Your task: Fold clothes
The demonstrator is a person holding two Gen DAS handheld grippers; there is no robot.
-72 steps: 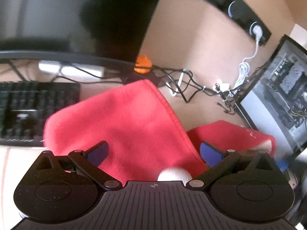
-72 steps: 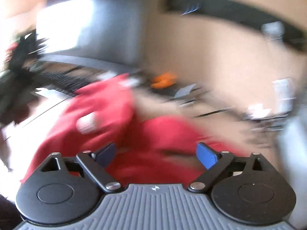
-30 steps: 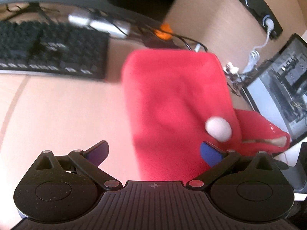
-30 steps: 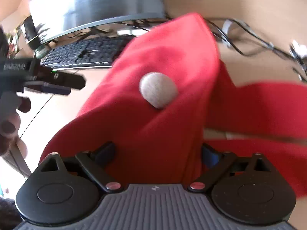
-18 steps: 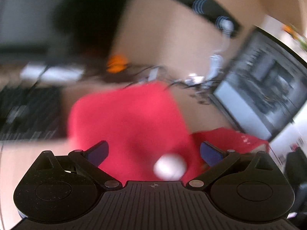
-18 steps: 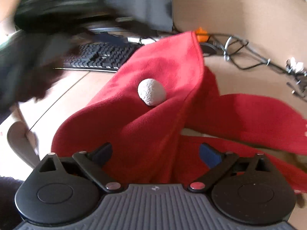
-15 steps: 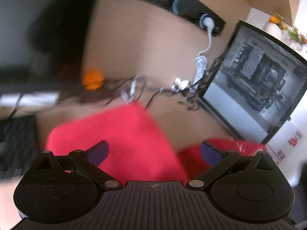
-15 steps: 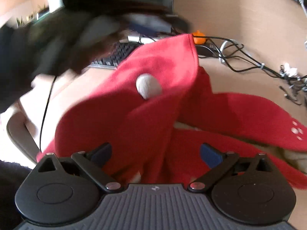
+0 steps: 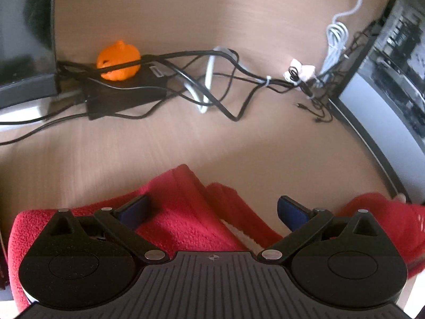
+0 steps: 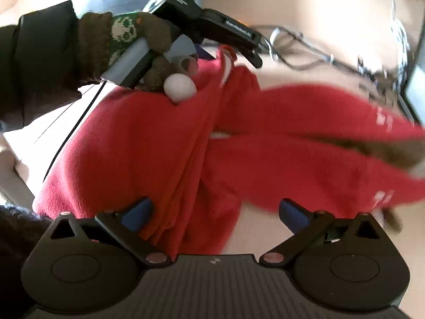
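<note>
A red fleece garment [image 9: 180,212] with a white pompom [image 10: 180,87] lies crumpled on the wooden desk [image 9: 239,154]. My left gripper [image 9: 212,212] is open, low over the garment's far edge, its blue pads either side of a fold. In the right wrist view the garment [image 10: 265,146] spreads across the frame, and the left gripper's body [image 10: 212,18], held by a gloved hand, sits at the garment's far top edge. My right gripper [image 10: 215,212] is open over the garment's near edge, with a bunched fold between the pads.
An orange pumpkin figure [image 9: 118,61] sits on a black box [image 9: 124,95] amid tangled cables [image 9: 225,85] at the desk's back. A monitor [image 9: 24,40] stands at the left. A glass-sided computer case [image 9: 393,74] stands at the right.
The left gripper has dropped from above the garment down to its far edge and swung to face the cables. The right gripper has come closer to the garment's near edge.
</note>
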